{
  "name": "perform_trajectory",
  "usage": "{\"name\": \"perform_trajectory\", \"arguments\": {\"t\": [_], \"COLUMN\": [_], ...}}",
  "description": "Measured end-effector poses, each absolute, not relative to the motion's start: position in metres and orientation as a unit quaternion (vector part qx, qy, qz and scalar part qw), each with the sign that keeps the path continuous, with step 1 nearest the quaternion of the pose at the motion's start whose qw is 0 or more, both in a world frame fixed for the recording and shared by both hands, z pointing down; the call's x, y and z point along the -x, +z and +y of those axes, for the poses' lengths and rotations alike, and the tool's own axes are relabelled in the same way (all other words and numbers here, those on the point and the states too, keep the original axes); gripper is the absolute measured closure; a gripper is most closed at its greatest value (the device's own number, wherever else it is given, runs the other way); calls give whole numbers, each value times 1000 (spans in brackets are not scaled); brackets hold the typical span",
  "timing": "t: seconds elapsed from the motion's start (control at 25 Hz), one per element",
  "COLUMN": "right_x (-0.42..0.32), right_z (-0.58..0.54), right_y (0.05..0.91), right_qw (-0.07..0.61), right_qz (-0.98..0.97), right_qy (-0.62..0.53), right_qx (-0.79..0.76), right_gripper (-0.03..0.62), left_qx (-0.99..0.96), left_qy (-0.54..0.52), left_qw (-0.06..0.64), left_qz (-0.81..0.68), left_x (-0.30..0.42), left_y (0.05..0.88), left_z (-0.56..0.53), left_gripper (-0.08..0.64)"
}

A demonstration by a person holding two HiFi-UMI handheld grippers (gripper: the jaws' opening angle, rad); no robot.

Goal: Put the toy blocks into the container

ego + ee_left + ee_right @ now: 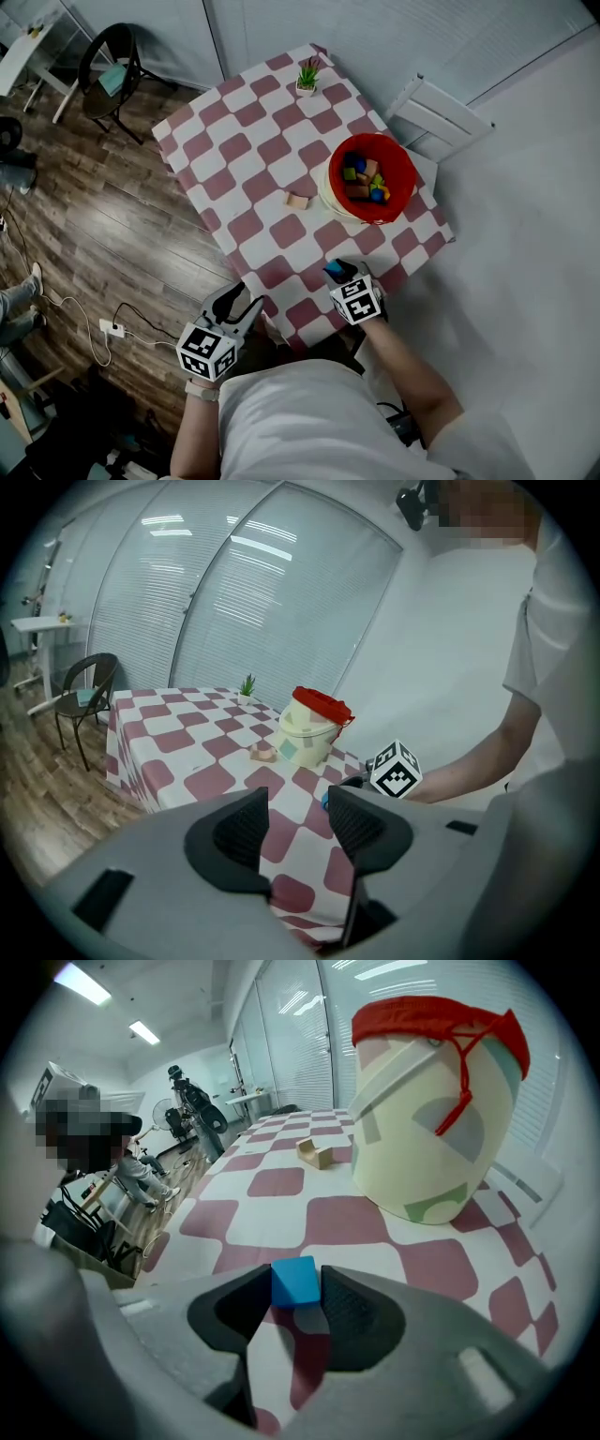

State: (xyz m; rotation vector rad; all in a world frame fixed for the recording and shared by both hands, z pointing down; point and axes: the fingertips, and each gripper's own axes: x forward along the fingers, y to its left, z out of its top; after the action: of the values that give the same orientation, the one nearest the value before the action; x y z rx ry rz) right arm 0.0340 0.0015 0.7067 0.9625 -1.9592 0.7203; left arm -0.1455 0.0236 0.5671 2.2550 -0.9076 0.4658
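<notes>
Checkered desk [253, 141]. Red-rimmed container [401, 159], blocks inside, sits at 1 o'clock from my right tongs [295, 1285]. Left tongs [297, 822] released, nothing between them, off the desk's 7 o'clock edge. Right tongs clenched on blue block [294, 1279]. Wooden block [300, 199] lies at container's 9 o'clock.

Matt cloth tablecloth [244, 150], hanging over the edges. Smooth, slightly glossy plastic bucket [422, 1147]. Smooth matt blue block [293, 1284]; bare-wood tan block [300, 199]. Matt grey plastic right gripper [295, 1277], ribbed pads [349, 1314]. Wood-plank floor [103, 234].
</notes>
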Motion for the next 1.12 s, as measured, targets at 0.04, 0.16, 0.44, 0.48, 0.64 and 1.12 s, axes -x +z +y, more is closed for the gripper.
{"name": "perform_trajectory", "arguments": {"t": [0.04,0.16,0.44,0.48,0.64,1.12], "right_x": [-34,-33,-27,-26,-26,-38], "right_z": [1,1,-5,-7,-17,-62], "right_y": [707,706,685,679,653,580], "right_qw": [412,417,410,406,395,340], "right_qz": [-777,-780,-798,-801,-805,-822], "right_qy": [284,276,252,247,236,195], "right_qx": [-381,-377,-363,-365,-374,-412], "right_gripper": [434,434,434,434,434,434], "left_qx": [-860,-859,-858,-859,-860,-871], "left_qy": [176,174,162,160,152,139], "left_qw": [327,325,319,317,311,289], "left_qz": [-349,-355,-368,-369,-375,-373], "left_x": [145,146,144,144,143,129], "left_y": [567,566,560,558,551,537], "left_z": [24,26,24,24,22,13], "left_gripper": [380,380,380,380,380,380]}}
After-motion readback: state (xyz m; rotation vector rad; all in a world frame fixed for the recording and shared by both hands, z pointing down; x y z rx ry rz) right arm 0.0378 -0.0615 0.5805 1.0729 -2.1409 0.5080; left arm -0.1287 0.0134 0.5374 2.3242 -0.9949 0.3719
